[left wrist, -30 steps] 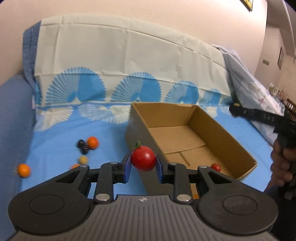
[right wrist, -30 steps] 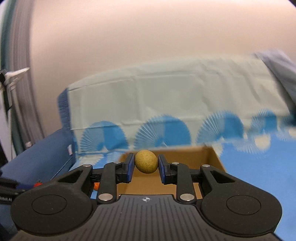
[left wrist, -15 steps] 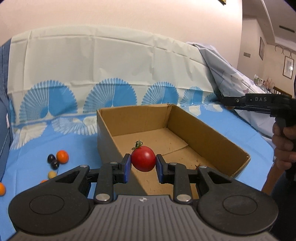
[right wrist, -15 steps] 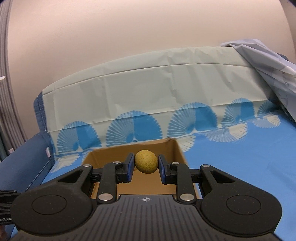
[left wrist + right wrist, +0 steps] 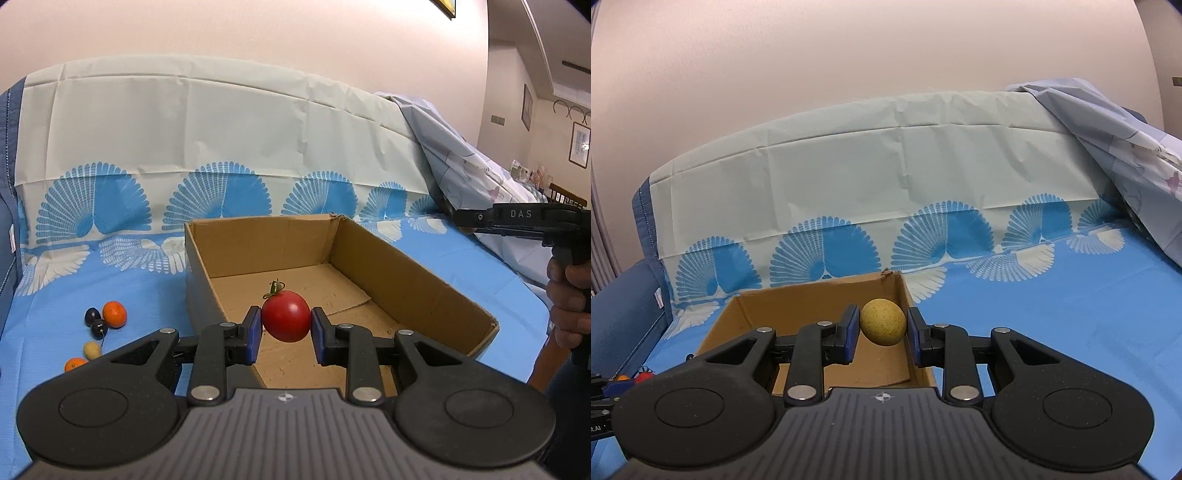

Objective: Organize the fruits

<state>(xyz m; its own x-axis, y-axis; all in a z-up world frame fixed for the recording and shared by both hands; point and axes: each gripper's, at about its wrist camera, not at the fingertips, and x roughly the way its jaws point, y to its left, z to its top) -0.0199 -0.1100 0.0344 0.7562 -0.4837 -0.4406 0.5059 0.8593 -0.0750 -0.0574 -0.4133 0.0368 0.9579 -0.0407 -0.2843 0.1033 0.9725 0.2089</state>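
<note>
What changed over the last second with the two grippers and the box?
Both grippers swung toward the cardboard box: the left gripper went from beside its near corner to over its open floor, and the right gripper now looks down into the box. Nothing was let go. The left keeps its red tomato, the right its tan fruit. The loose fruits on the blue cloth lie as before.

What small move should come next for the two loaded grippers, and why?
Probably lower the left gripper a little and open its fingers: the red tomato it grips hangs over the floor of the cardboard box. The right gripper holds a yellow fruit above the same box and could follow.
</note>
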